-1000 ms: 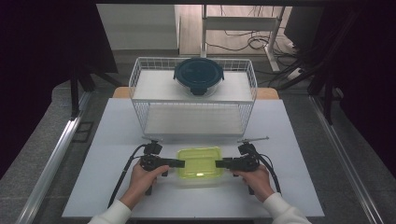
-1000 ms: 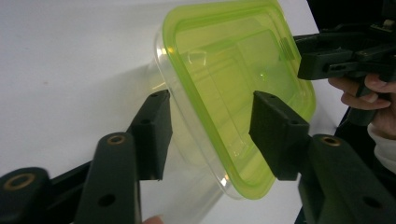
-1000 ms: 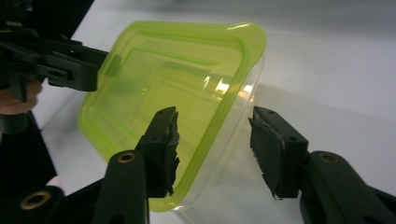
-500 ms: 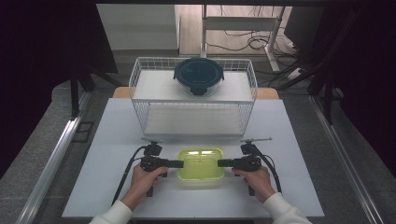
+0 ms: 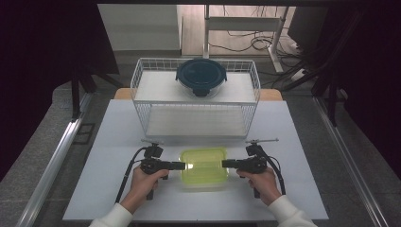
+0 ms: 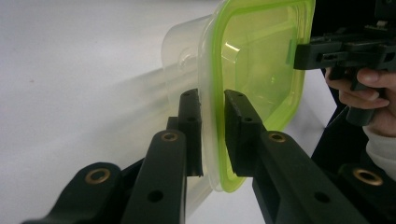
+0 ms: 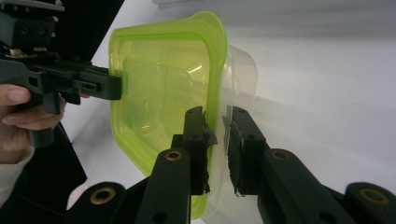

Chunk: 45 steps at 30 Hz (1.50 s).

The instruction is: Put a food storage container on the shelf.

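High view: the counter (image 5: 118, 189) is carrying a wire basket (image 5: 142, 90) at the back w/ a dark round lidded bowl (image 5: 201, 78) on its top shelf, and near the front edge the container w/ green lid (image 5: 204, 166) is sitting between both hands. The left gripper (image 5: 182, 165) and right gripper (image 5: 226, 163) are each pinching an opposite rim edge; jaws have just been closing. In the left gripper view the pads are clamping the lid lip and the clear tub rim together; same in the right gripper view, though that grip is looking shallow, near the corner. Risks, imo: the lid is flexing and could be peeling off the tub if the hands pull apart or lift unevenly; the thin lip could be slipping out of the right pads, tilting the tub.
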Each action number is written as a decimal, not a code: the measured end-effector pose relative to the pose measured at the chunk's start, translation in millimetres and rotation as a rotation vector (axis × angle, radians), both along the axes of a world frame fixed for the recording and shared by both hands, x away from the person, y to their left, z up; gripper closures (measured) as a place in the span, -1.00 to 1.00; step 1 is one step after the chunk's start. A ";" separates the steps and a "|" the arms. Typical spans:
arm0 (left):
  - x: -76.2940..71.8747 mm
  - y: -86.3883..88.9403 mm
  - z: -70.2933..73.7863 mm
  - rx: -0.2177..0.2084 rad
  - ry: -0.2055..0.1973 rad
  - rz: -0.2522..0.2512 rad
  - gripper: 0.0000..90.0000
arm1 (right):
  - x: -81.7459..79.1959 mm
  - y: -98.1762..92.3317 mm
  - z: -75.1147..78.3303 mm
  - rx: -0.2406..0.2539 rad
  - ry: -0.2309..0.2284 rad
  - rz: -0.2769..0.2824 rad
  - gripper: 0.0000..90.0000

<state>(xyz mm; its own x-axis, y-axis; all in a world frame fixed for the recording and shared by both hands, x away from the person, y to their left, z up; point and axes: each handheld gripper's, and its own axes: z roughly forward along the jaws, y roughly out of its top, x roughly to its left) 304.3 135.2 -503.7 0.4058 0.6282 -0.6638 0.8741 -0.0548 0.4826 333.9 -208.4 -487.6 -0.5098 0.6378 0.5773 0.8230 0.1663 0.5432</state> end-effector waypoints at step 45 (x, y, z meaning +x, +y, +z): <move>-11.8 1.1 64.7 -0.020 -0.173 -0.054 0.76 | -15.8 -7.8 48.3 0.031 -0.166 0.021 0.73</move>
<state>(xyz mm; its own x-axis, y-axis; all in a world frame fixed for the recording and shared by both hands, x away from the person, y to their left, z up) 292.5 136.3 -438.9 0.5477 0.5897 -0.5935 0.7741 -0.0880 0.6269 318.1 -216.2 -439.3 -0.6128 0.6093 0.5032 0.7182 0.1639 0.6762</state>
